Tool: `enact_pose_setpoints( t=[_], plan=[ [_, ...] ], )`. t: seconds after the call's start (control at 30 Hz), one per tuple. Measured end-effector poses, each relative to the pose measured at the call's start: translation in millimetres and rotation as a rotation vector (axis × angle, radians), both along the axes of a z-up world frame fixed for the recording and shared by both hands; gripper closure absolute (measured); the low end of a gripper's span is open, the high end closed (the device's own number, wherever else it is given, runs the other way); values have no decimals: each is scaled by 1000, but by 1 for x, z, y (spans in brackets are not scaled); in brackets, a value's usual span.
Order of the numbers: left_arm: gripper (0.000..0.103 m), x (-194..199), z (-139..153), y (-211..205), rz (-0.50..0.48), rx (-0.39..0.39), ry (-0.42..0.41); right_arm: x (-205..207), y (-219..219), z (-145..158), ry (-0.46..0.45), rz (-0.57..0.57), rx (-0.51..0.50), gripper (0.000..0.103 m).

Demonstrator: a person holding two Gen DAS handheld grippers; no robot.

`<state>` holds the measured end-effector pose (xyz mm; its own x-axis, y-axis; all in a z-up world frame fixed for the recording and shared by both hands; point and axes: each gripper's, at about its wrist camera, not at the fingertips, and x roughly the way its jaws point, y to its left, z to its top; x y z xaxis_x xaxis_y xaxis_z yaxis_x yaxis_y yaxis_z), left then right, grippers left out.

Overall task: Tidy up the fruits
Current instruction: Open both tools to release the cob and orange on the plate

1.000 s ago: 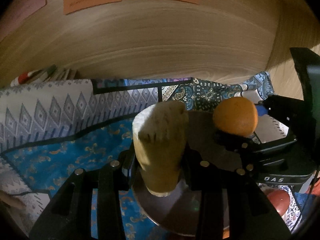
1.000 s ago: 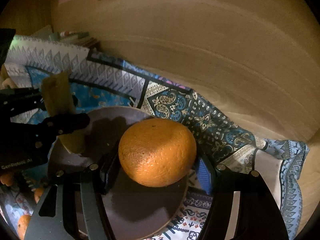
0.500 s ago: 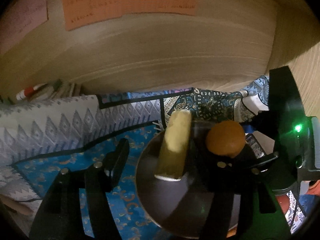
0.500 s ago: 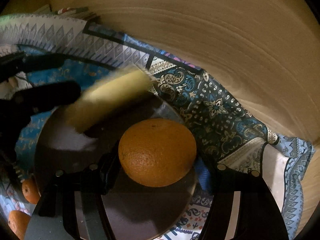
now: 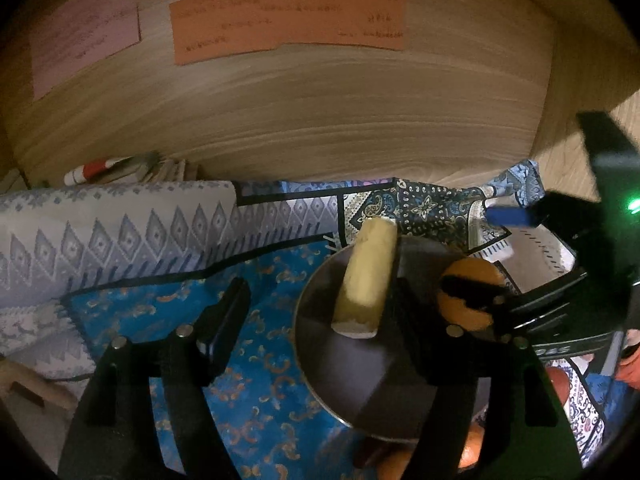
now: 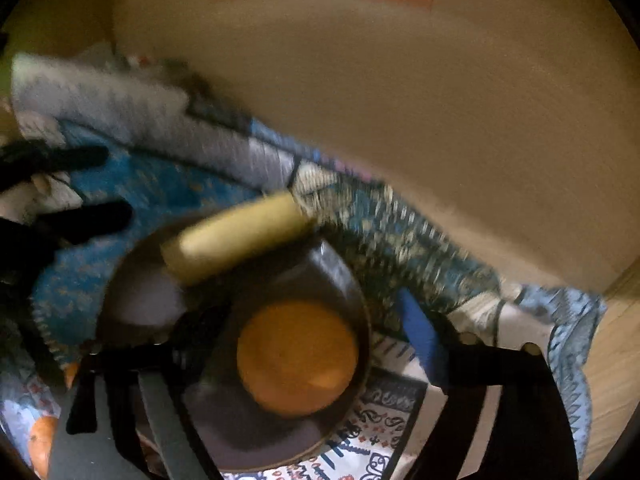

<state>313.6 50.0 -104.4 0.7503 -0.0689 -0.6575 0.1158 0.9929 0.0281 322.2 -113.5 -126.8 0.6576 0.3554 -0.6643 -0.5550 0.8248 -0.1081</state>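
A dark round plate (image 5: 356, 376) (image 6: 240, 432) lies on a patterned blue cloth (image 5: 140, 240). A pale yellow fruit piece (image 5: 366, 280) (image 6: 236, 236) lies on the plate's far edge, and an orange (image 5: 468, 300) (image 6: 298, 358) rests on the plate. My left gripper (image 5: 320, 312) is open and empty; its right finger stands beside the yellow piece. My right gripper (image 6: 316, 332) is open around the orange, with its fingers apart from the fruit. It also shows at the right of the left wrist view (image 5: 560, 280).
A wooden wall (image 5: 320, 120) with pink, green and orange paper notes (image 5: 288, 24) rises right behind the cloth. More oranges (image 6: 42, 440) lie near the plate's front left. Pens and sticks (image 5: 120, 168) lie at the back left.
My left gripper opened, let go of the yellow piece onto the plate and drew back. My right gripper opened and the orange now sits on the plate; the right view is blurred from motion.
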Motion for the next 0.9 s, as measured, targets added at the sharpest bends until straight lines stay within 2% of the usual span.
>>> enact_pose_setpoints(
  t=[0.13, 0.27, 0.47, 0.6, 0.9],
  plan=[
    [31, -13, 7, 3, -1, -13, -10, -20, -2, 13, -52, -15, -19, 18],
    [19, -34, 14, 4, 3, -23, -29, -41, -3, 16, -70, -17, -6, 18],
    [18, -68, 16, -1, -8, -13, -44, -79, -14, 18, -98, -35, 32, 18],
    [12, -94, 12, -6, -24, -26, -45, -104, -25, 12, -90, -59, 61, 18],
    [9, -147, -12, -24, -48, -25, -18, -149, -49, -8, -74, -137, 94, 18]
  ],
)
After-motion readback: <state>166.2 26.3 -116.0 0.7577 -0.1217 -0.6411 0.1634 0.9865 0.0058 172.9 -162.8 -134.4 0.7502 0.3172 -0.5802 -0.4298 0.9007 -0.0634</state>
